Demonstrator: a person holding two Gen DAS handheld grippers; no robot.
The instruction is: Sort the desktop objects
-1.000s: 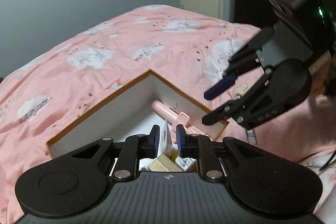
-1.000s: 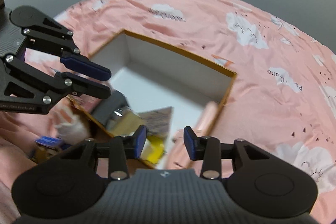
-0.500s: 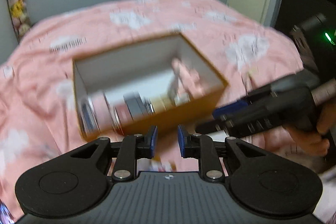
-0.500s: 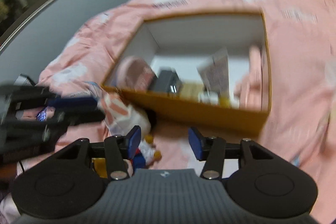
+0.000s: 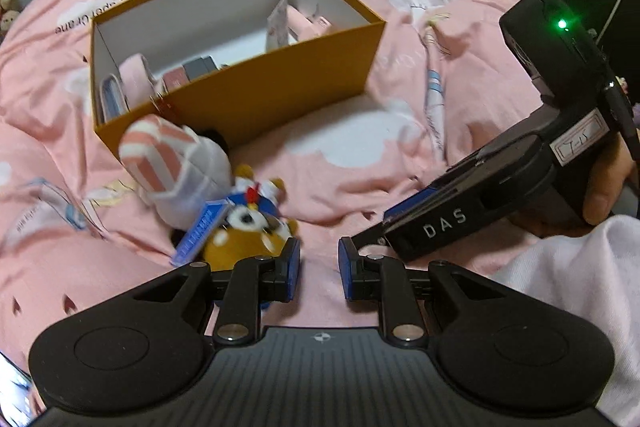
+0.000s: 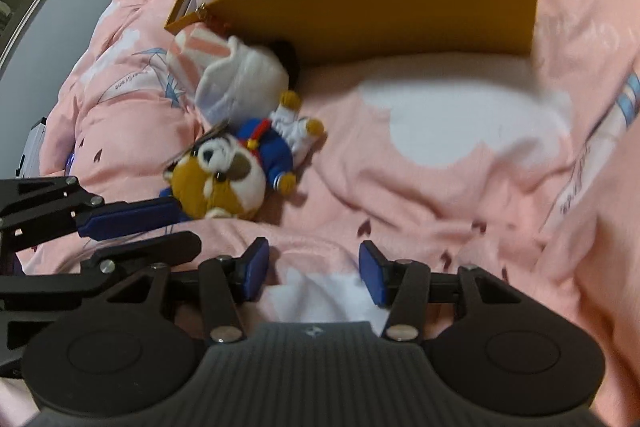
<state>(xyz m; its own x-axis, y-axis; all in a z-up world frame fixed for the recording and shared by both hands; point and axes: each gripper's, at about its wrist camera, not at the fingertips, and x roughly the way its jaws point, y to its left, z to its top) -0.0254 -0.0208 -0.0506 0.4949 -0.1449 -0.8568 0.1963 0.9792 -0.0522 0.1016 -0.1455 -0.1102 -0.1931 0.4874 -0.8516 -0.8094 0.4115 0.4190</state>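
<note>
An orange box (image 5: 260, 99) with a white inside stands on the bed and holds several items, among them a pink roll (image 5: 136, 79) and a paper packet (image 5: 278, 27). In front of it lie a brown-and-white plush toy (image 5: 244, 231) in blue clothes and a white plush with pink stripes (image 5: 176, 163). My left gripper (image 5: 319, 267) is open by a narrow gap over bare bedding, its left finger beside the toy. My right gripper (image 6: 314, 271) is open wider, nothing between its jaws. In the right wrist view the left gripper (image 6: 186, 227) reaches in next to the toy (image 6: 228, 175).
Pink cloud-print bedding (image 6: 440, 155) lies in folds all around. A hand (image 5: 608, 187) holds the right gripper (image 5: 384, 223) above a white cloth (image 5: 560, 267). A blue tag (image 5: 198, 235) lies against the toy. A silver device (image 6: 32, 147) sits at the left.
Both grippers swung down from above the box to the bedding in front of it. The paper packet between my left jaws a second ago now stands in the box. My right jaws widened.
</note>
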